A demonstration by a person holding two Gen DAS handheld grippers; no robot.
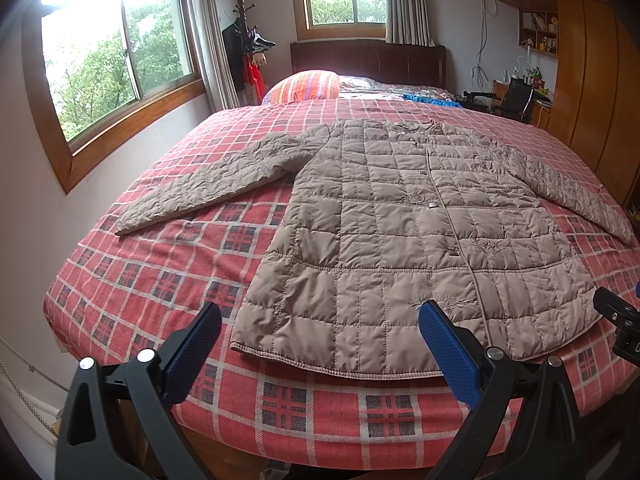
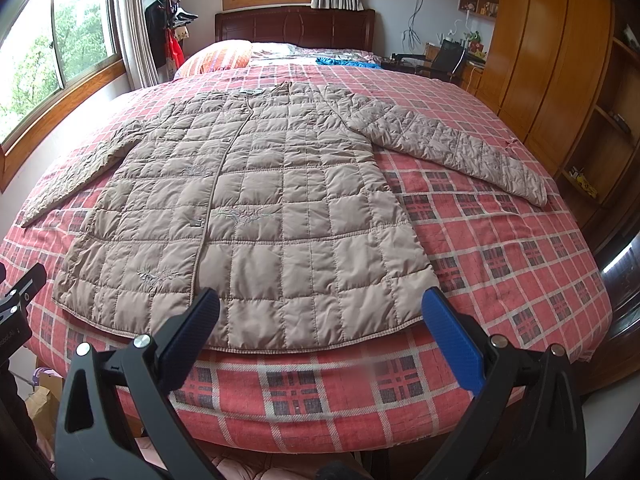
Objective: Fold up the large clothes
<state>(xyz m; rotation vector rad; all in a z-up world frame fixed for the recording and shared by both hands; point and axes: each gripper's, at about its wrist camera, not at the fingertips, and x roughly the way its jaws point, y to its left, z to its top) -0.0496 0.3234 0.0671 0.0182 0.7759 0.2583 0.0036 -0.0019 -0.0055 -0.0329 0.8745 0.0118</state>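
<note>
Grippers come first in both wrist views, each black-framed with blue ribbed pads. The left gripper (image 1: 320, 344) hangs with its jaws spread wide and nothing between them, poised above the foot of the bed; the right gripper (image 2: 320, 340) is likewise agape and empty. The tip of the other tool shows at the side edge of each view, so the two are held side by side.

Just beyond the fingertips lies the beige quilted padded coat (image 1: 420, 232), spread flat and front-up on the red plaid bedsheet (image 1: 160, 280). Its hem (image 2: 304, 346) runs along the near edge of the mattress, closest to the tools. The front closure is shut, running from hem to collar. The coat's left-hand sleeve (image 1: 208, 184) angles out toward the window side, and the right-hand sleeve (image 2: 460, 148) stretches toward the wooden wardrobe (image 2: 552, 52). Both sleeves lie flat and clear of the body.

Farther back sit an orange striped pillow (image 1: 308, 86), a crumpled blue cloth (image 2: 344, 62) and the dark wooden headboard (image 2: 296, 26).

No fold appears to be made yet, so this reads as the very start. The next move likely calls for reaching out to a sleeve cuff or a side edge, pinching through thick puffy fabric, and carrying it across the chest without dragging the whole coat.
</note>
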